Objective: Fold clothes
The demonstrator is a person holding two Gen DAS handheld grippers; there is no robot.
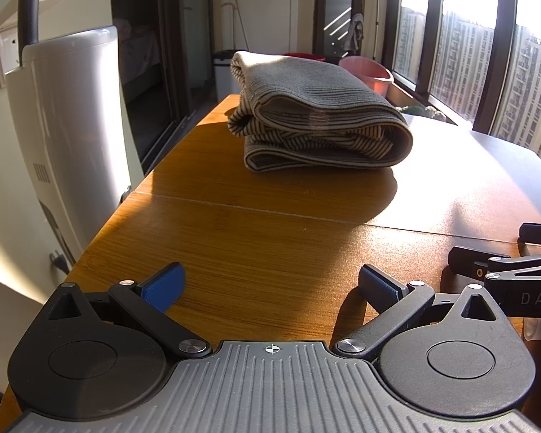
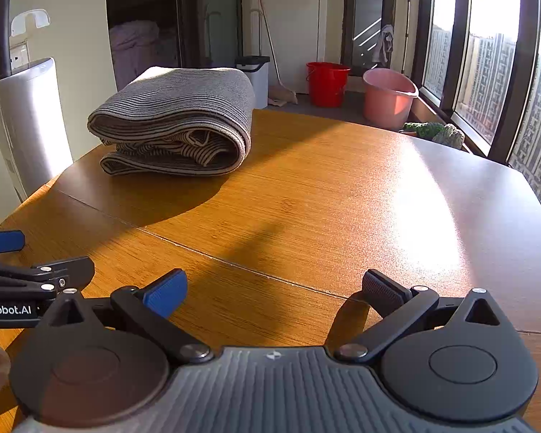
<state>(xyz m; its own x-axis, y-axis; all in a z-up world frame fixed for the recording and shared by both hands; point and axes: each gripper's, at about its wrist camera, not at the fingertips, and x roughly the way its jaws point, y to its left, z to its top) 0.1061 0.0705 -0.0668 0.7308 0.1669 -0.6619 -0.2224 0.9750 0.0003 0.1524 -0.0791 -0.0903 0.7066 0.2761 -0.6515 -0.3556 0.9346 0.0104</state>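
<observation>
Both grippers, left gripper [image 1: 270, 285] and right gripper [image 2: 274, 288], gape empty; folded garment's [image 1: 317, 115] far side hidden.

— How many garments are counted on the table [image 2: 342, 187]?

— One folded striped garment [image 2: 176, 122] is counted, on one wooden table.

— And grippers?

— Two are seen: the left gripper [image 1: 270, 285] and the right gripper [image 2: 274, 288], each with two fingers spread wide and nothing held between them.

— What is counted on the floor beyond?

— Two buckets: one red bucket [image 2: 326, 83] and one pink bucket [image 2: 389, 97]. One white bin [image 2: 256, 75] and one broom [image 2: 276, 72] are also counted.
</observation>
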